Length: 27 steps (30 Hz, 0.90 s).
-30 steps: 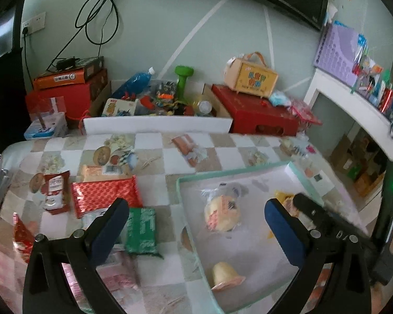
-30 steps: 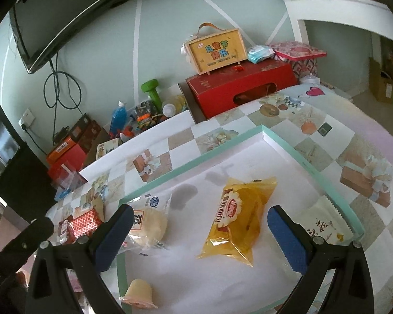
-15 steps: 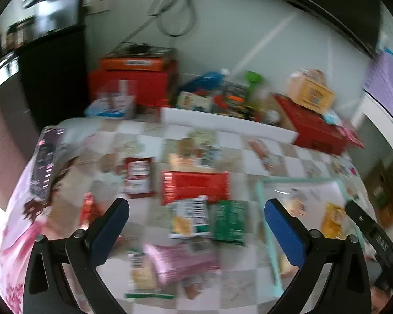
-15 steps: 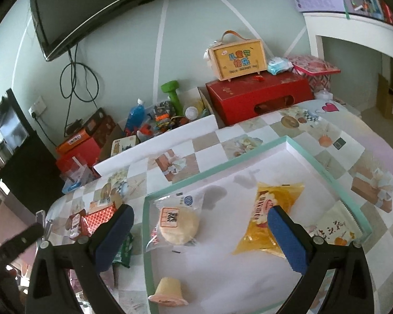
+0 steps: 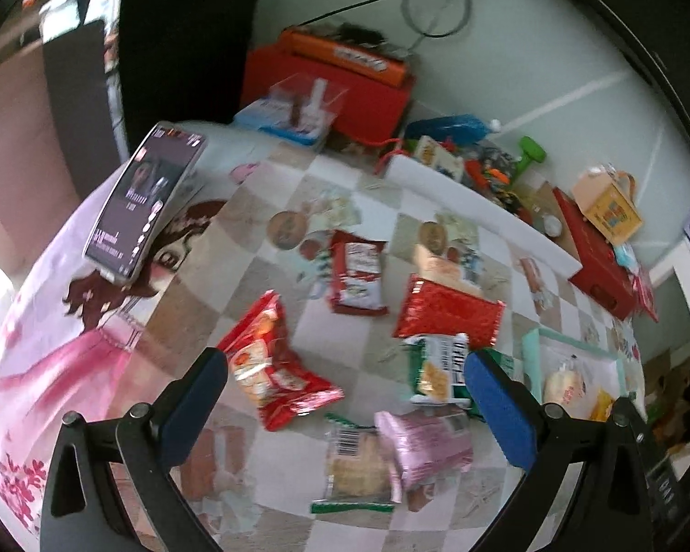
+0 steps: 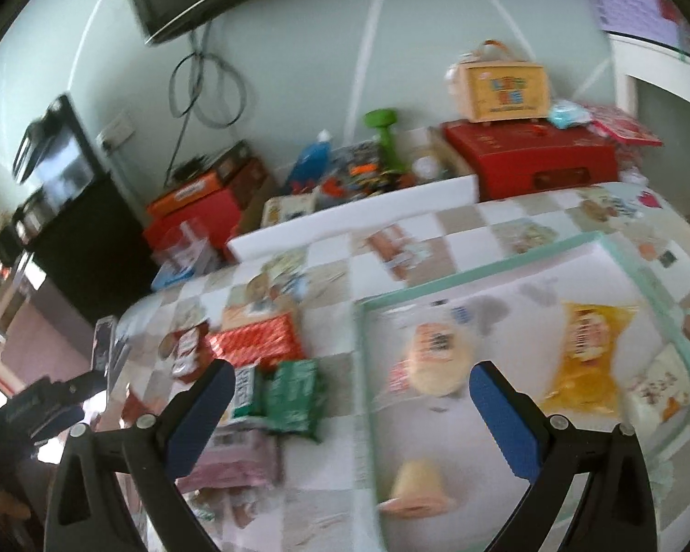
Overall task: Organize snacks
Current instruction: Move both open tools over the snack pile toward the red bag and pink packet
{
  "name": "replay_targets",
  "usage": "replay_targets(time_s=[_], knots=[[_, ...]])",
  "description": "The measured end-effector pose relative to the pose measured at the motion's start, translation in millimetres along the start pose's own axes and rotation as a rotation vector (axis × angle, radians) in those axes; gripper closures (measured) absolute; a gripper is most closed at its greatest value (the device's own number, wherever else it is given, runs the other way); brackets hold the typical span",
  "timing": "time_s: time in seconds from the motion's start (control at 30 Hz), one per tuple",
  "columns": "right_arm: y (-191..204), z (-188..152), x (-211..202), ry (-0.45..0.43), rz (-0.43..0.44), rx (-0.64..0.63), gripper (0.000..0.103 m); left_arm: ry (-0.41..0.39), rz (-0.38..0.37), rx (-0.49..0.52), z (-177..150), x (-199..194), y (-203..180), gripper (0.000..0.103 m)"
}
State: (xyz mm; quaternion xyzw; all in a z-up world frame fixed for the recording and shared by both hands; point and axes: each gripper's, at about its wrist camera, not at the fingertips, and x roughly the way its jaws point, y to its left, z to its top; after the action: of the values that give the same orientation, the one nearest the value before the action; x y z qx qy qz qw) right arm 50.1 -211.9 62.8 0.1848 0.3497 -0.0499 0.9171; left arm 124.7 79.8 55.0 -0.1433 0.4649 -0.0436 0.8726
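Loose snack packets lie on the checkered tablecloth: a red crinkled bag (image 5: 276, 368), a red foil packet (image 5: 448, 313), a dark red sachet (image 5: 356, 271), a green-white packet (image 5: 437, 365), a pink packet (image 5: 425, 446) and a cracker packet (image 5: 356, 460). My left gripper (image 5: 345, 407) is open and empty above them. My right gripper (image 6: 349, 418) is open and empty over the left rim of the mint-edged tray (image 6: 363, 368), which holds a round bun packet (image 6: 437, 356), a yellow packet (image 6: 584, 354), a white packet (image 6: 662, 388) and a jelly cup (image 6: 414, 485).
A phone (image 5: 145, 195) lies at the table's far left. A white box wall (image 5: 478, 209) and red boxes (image 6: 529, 158) line the back edge, with a green dumbbell (image 6: 384, 135) and toys behind. The left gripper (image 6: 46, 402) shows at the right view's left edge.
My left gripper has swung left, from over the tray to over the loose packets. My right gripper has also shifted left, toward the tray's left rim. Both stayed open.
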Motion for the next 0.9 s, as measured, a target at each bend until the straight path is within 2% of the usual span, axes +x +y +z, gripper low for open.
replay_targets(time_s=[0.33, 0.57, 0.73, 0.9], knots=[[59.6, -28.4, 39.6, 0.153, 0.100, -0.104, 0.000, 0.106, -0.029, -0.124, -4.6, 36.8, 36.1, 0.001], [83.7, -51.4, 67.2, 0.250, 0.120, -0.166, 0.000, 0.138, -0.026, -0.172, -4.4, 52.7, 47.0, 0.001], [90.6, -61.4, 77.9, 0.285, 0.117, -0.196, 0.000, 0.159, -0.024, -0.194, -5.1, 64.1, 51.0, 0.001], [93.4, -67.3, 88.3, 0.321, 0.116, -0.207, 0.000, 0.186, -0.026, -0.199, -7.0, 75.6, 50.1, 0.010]])
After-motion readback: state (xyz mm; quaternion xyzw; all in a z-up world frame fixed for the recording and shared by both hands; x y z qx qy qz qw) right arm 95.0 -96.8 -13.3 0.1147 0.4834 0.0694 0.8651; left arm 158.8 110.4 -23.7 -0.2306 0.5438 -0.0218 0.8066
